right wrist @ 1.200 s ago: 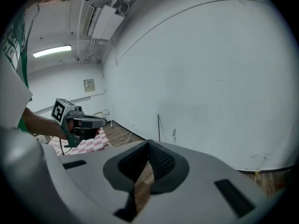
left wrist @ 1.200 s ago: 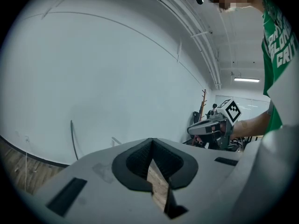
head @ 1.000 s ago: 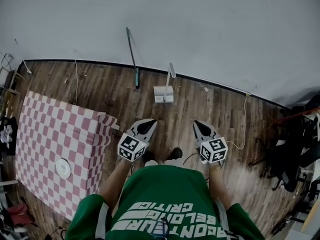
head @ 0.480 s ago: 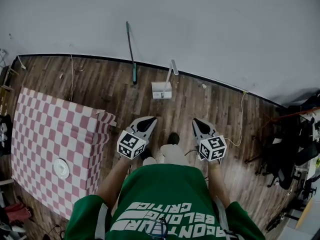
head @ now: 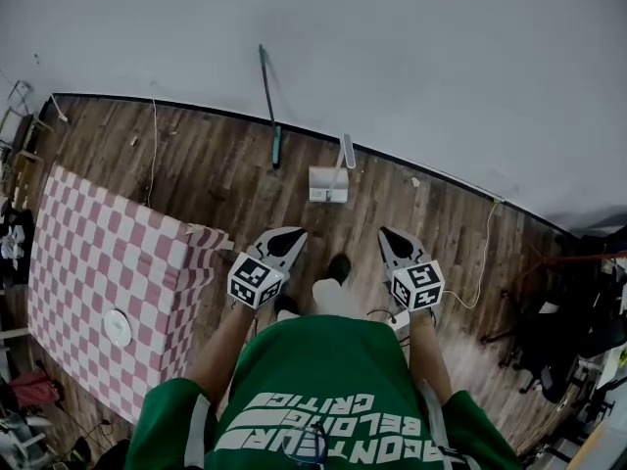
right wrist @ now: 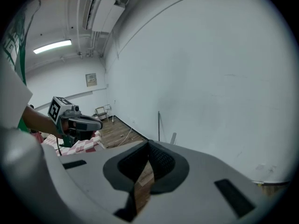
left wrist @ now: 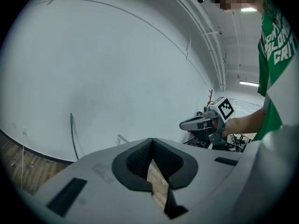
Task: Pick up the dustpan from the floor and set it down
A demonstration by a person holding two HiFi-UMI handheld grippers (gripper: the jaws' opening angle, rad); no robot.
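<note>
The white dustpan [head: 328, 183] stands on the wood floor near the wall, its handle [head: 347, 151] leaning up against the wall. In both gripper views only that handle shows [left wrist: 122, 139] [right wrist: 173, 137]. My left gripper [head: 293, 236] and my right gripper [head: 386, 235] hang side by side in front of the person, short of the dustpan and apart from it. Both point towards the wall. Seen from the left gripper [left wrist: 151, 141] and from the right gripper [right wrist: 149, 143], the jaw tips meet with nothing between them.
A broom [head: 270, 106] leans on the wall left of the dustpan. A table with a pink checked cloth [head: 98, 253] and a white plate [head: 117, 328] stands at the left. A cable [head: 481, 262] lies on the floor at the right, and dark clutter [head: 588, 311] beyond it.
The person has taken a step and both grippers have moved a little forward with it. Both jaws stay shut and empty. The dustpan has not moved.
</note>
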